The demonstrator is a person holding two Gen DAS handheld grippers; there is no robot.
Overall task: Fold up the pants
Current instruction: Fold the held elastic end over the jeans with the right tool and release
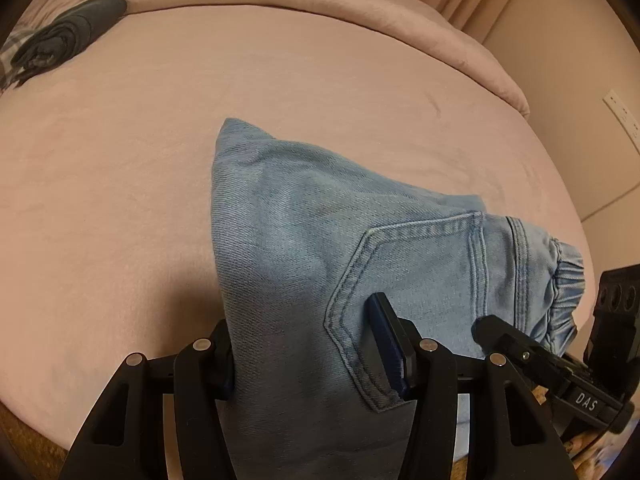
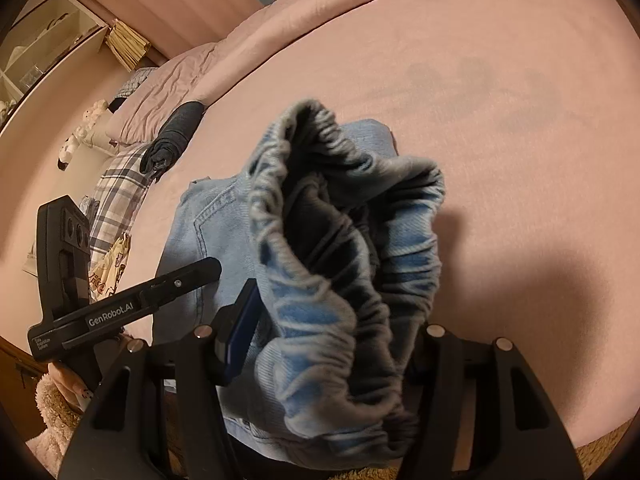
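Note:
Light-blue denim pants lie bunched on the pink bed cover, one folded corner pointing away, a back pocket facing up. My left gripper is shut on the near denim fold, which fills the gap between its pads. In the right wrist view the elastic waistband gapes open and lifted. My right gripper is shut on it; cloth hides its right finger. The left gripper's finger reaches in over the denim, and the right gripper's finger shows beside the waistband.
A rolled dark grey garment and a plaid cloth lie at the bed's far left. Plush toys and shelves stand beyond. A wall socket is off the right side. A fuzzy sleeve shows low left.

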